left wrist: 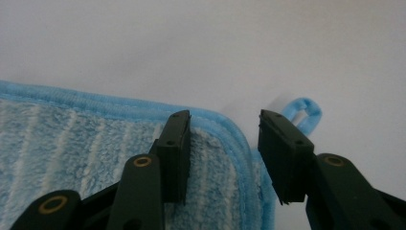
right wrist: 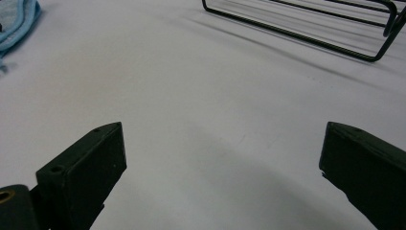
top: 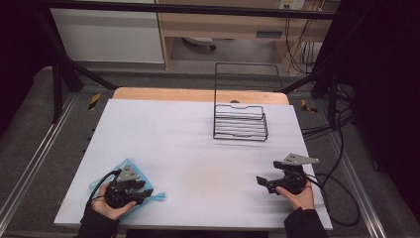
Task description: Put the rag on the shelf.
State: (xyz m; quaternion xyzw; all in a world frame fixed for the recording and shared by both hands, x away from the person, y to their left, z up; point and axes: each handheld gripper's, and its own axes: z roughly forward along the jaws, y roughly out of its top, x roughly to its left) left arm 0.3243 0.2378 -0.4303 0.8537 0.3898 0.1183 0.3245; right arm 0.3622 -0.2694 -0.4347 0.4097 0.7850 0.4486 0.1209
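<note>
A blue cloth (top: 130, 174) is lying flat near the front left corner of the table (top: 198, 148), with a small hanging loop (left wrist: 302, 113) sticking out from one of its corners. The left gripper (top: 147, 194) is sitting low over that cloth; in the left gripper view its jaws are standing partly apart, straddling the rounded corner with its stitched hem, one jaw over the striped pile and the other just past the hem beside the loop, and neither pad is pressing on the fabric. The right gripper (top: 261, 180) is resting near the front right edge of the table, well apart from the cloth, its jaws spread wide with bare tabletop between them. A black wire rack (top: 240, 121) is standing toward the back right of the table.
</note>
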